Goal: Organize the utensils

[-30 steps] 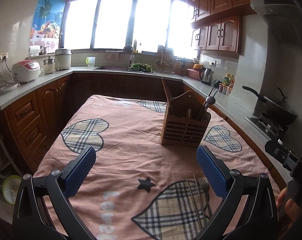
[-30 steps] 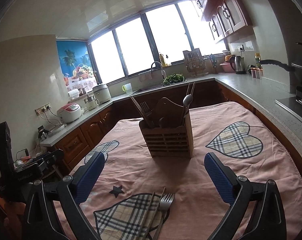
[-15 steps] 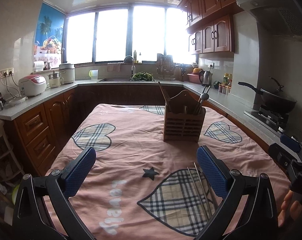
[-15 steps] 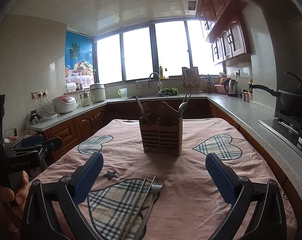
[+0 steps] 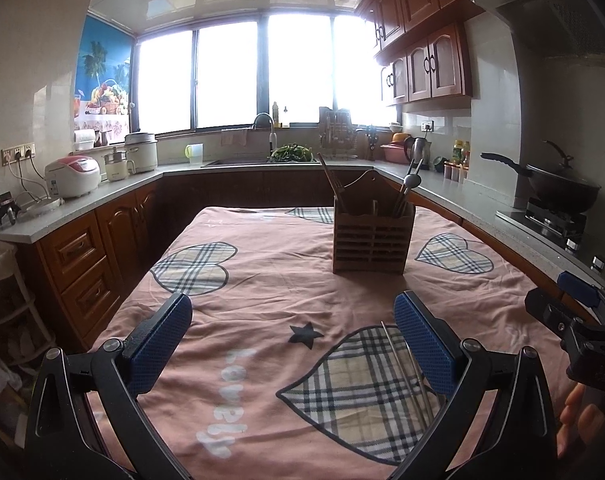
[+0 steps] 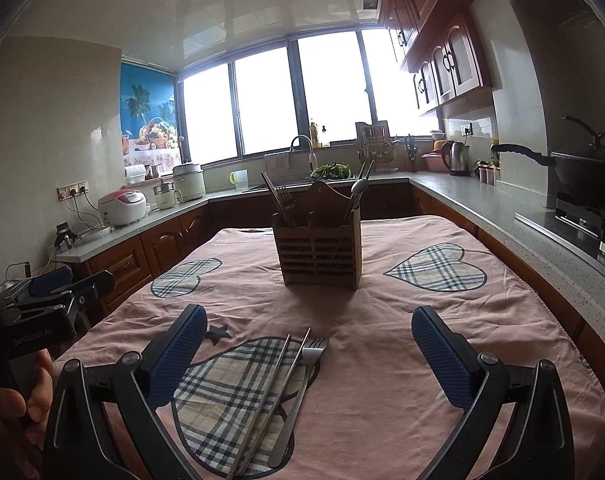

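A slatted wooden utensil holder [image 5: 372, 240] [image 6: 318, 254] stands upright mid-table, with chopsticks, a fork and a spoon in it. A metal fork [image 6: 298, 392] and a pair of metal chopsticks [image 6: 268, 396] lie on a plaid heart near the front edge; the chopsticks [image 5: 404, 372] also show in the left wrist view, partly hidden behind my right-hand finger. My left gripper [image 5: 292, 336] is open and empty, above the cloth to the left of the chopsticks. My right gripper [image 6: 308, 344] is open and empty, with the fork and chopsticks between its fingers below.
The table wears a pink cloth [image 5: 262, 280] with plaid hearts. Counters wrap around it: rice cookers [image 5: 72, 176] at left, sink [image 5: 262, 160] at back, kettle [image 6: 456, 158] and wok on a stove [image 5: 558, 192] at right. Each gripper shows at the edge of the other's view.
Both grippers have drawn back from the holder and levelled out, so it looks smaller and farther. The fork and chopsticks now lie more fully in the right wrist view. Both stayed open.
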`<action>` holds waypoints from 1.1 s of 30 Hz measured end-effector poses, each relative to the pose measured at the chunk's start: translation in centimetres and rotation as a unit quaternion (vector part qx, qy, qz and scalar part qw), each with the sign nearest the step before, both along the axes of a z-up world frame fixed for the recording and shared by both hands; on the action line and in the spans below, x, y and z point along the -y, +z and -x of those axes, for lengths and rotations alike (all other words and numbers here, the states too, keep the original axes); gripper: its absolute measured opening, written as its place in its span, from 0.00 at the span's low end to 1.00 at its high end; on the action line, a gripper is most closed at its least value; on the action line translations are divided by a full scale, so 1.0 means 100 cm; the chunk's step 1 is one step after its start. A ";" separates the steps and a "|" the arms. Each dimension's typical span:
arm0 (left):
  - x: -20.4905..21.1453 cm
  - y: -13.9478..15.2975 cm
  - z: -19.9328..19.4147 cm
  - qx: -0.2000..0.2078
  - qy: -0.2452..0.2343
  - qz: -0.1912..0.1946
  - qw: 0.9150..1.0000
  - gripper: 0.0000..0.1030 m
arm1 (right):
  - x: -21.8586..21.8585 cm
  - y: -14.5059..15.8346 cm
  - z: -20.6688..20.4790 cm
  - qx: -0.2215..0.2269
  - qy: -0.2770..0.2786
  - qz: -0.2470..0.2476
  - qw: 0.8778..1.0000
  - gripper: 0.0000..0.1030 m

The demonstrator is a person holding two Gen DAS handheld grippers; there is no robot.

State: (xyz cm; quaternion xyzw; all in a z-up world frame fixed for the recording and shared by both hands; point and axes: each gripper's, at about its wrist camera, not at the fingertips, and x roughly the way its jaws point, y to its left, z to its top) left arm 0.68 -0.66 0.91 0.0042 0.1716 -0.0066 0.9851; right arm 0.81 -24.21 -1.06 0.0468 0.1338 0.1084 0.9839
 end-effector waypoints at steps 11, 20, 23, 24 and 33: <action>0.001 0.000 0.002 -0.001 0.001 0.000 1.000 1.00 | -0.001 0.000 0.001 0.002 0.004 -0.002 1.000 1.00; 0.000 0.000 0.002 -0.003 0.001 0.001 1.000 1.00 | -0.003 0.001 0.001 0.000 0.004 -0.001 1.000 1.00; -0.001 0.000 0.002 -0.003 0.001 0.002 1.000 1.00 | -0.003 0.001 0.001 0.001 0.004 -0.001 1.000 1.00; -0.001 0.000 0.002 -0.003 0.001 0.002 1.000 1.00 | -0.003 0.001 0.001 0.002 0.005 -0.001 1.000 1.00; -0.003 0.000 0.001 -0.003 0.003 0.002 1.000 1.00 | -0.004 0.001 0.001 0.002 0.005 -0.001 1.000 1.00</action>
